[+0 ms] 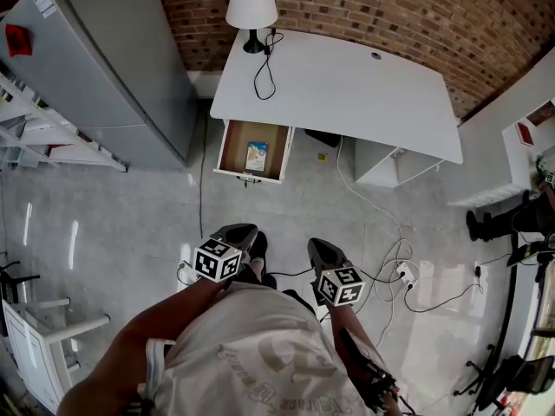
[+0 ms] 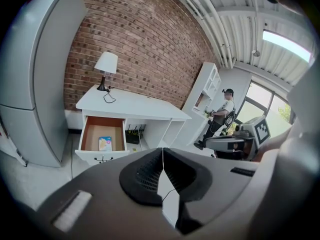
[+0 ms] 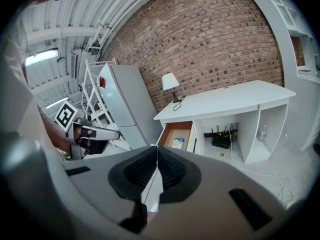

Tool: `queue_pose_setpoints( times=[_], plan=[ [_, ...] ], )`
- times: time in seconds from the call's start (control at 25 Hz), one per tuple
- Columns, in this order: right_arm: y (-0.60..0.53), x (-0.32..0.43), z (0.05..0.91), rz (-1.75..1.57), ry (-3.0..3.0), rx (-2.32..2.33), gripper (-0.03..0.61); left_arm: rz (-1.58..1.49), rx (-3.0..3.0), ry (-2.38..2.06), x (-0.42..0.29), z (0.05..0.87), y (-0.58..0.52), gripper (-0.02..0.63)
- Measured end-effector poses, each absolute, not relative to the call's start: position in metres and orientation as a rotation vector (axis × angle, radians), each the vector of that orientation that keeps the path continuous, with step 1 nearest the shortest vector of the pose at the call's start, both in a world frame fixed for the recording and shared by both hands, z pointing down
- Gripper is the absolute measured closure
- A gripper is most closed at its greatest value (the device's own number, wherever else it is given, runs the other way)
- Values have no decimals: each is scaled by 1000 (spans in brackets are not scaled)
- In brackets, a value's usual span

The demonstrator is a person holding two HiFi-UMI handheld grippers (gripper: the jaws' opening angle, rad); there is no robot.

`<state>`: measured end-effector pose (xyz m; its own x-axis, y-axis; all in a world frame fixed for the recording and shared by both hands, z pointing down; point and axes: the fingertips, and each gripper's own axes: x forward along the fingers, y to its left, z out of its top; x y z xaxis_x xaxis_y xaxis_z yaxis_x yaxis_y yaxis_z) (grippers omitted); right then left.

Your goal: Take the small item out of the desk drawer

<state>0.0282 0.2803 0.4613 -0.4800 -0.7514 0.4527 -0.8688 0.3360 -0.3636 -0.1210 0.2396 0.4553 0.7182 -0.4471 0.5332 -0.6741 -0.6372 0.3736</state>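
The left gripper (image 1: 238,232) and right gripper (image 1: 323,250) are both closed and empty, well short of the desk (image 1: 347,85). The small packet (image 1: 257,156) lies flat in the open drawer (image 1: 227,150) under the desk's left end. Step closer and open one gripper before reaching in.

I'm looking at what's reading as a test lab dressed up as a home office. A white table (image 1: 347,94) with a lamp (image 1: 251,7) is sitting against a brick wall (image 1: 364,7), with a fridge (image 1: 104,68) standing beside it. Overhead I'm seeing exposed pipes (image 2: 220,34) and a strip light (image 2: 287,41) under a corrugated ceiling. Cables (image 1: 397,248) and a power strip (image 1: 403,276) are trailing over the polished floor (image 1: 113,224). A second person (image 2: 222,116) is working over by the white shelving (image 2: 209,86).
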Motion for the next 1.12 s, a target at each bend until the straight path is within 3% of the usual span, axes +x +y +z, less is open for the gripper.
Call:
queue_pose_setpoints(
  times=[1.12],
  plan=[
    [145,63,442,823,-2272,1630,572,494,2419,-683,-75,452,85,607]
  ],
)
